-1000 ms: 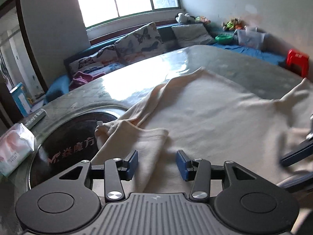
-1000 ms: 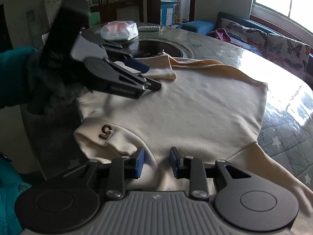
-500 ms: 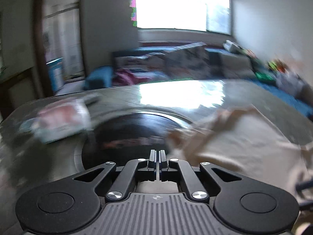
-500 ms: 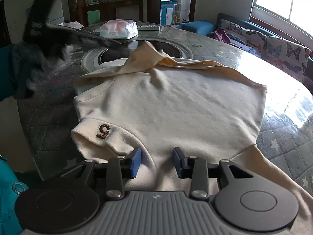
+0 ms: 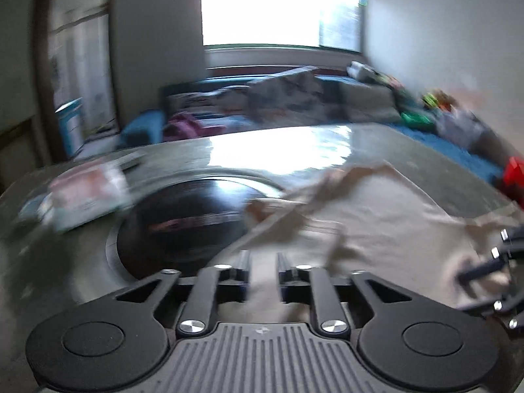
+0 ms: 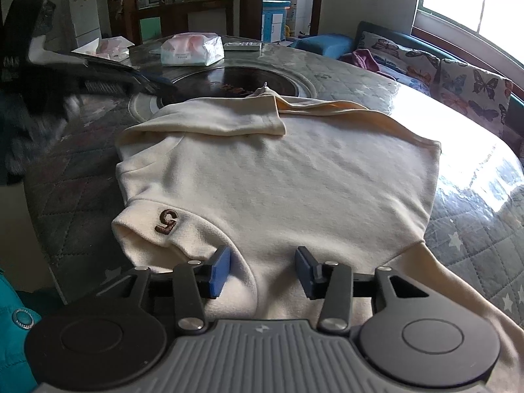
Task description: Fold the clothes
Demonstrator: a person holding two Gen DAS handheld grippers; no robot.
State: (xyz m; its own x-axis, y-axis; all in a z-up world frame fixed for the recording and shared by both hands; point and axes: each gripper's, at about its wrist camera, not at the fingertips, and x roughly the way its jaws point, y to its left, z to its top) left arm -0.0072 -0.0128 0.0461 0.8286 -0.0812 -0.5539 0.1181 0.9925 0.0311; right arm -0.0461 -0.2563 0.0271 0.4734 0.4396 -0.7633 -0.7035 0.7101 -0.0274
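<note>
1. Here the right gripper [image 6: 262,268] hovers low over the near part of the cream sweatshirt [image 6: 294,177], its blue-padded jaws spread wide with nothing between them; the cloth lies flat beneath, not pinched.
2. The left gripper [image 5: 261,273] has its jaws parted by a narrow gap and holds nothing that I can see. Its view is smeared by motion. In the right wrist view it [image 6: 154,82] sits clear of the garment, above the table's far left side.
3. The sweatshirt lies spread on the round quilted table [image 6: 75,177], reaching toward the near edge. One sleeve [image 6: 226,119] is laid across the top of the body, its cuff near the centre; the sleeve with the brown "5" patch [image 6: 167,221] is bunched at the near left, just beside the right gripper's left finger.
4. My reading: the far sleeve fold looks done, and the near sleeve is next. That calls for the right gripper to close on the near sleeve or hem and carry it over the body, with the left steadying the fabric.
5. Edges: the garment's far side overlaps the dark inset disc [image 6: 235,82] at the table's middle, and a loose stretch of cloth trails off at the near right.
6. Room: bare quilted surface lies to the right of the sweatshirt. A tissue pack [image 6: 191,49] and a remote control [image 6: 242,46] sit well apart near the far edge, out of any fold's path.
</note>
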